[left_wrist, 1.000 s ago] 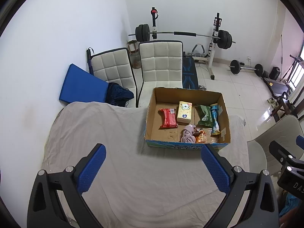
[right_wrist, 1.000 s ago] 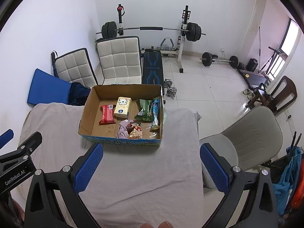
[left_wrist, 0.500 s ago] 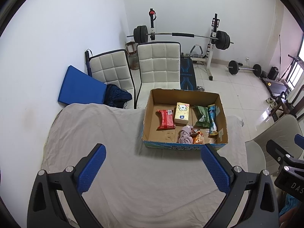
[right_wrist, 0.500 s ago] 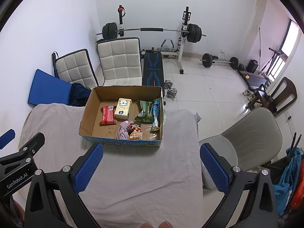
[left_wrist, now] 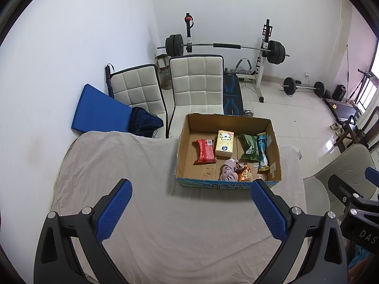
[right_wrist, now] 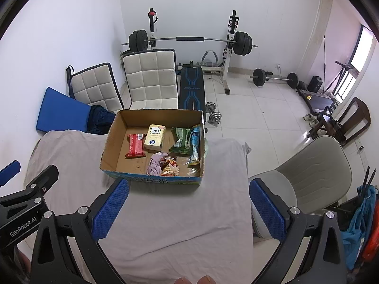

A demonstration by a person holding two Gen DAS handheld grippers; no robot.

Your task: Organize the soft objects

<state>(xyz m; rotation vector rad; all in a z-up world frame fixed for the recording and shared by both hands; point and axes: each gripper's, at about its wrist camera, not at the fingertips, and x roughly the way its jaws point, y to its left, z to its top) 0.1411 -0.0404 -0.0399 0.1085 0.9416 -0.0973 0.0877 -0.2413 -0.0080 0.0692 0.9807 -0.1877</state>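
Note:
An open cardboard box (left_wrist: 183, 146) (right_wrist: 111, 142) stands on a table covered with a beige cloth (left_wrist: 118, 165) (right_wrist: 177, 213). Inside lie a red packet (left_wrist: 205, 151) (right_wrist: 136, 145), a yellow tissue pack (left_wrist: 224, 142) (right_wrist: 154, 136), a green bag (left_wrist: 248, 147) (right_wrist: 181, 140), a blue packet (left_wrist: 262, 150) (right_wrist: 195, 145), a mauve cloth (left_wrist: 228, 173) (right_wrist: 155, 163) and an orange snack bag (left_wrist: 244, 175) (right_wrist: 170, 169). My left gripper (left_wrist: 189, 208) and right gripper (right_wrist: 188, 207) are both open and empty, held above the cloth in front of the box.
Two white padded chairs (left_wrist: 196, 82) (left_wrist: 139, 87) and a blue mat (left_wrist: 99, 108) stand behind the table. A weight bench with a barbell (left_wrist: 225, 46) is at the back wall. A beige chair (right_wrist: 315, 165) stands right of the table.
Both views have shifted slightly; the box sits a little lower and more to the left in the left wrist view. Both grippers stay open and empty.

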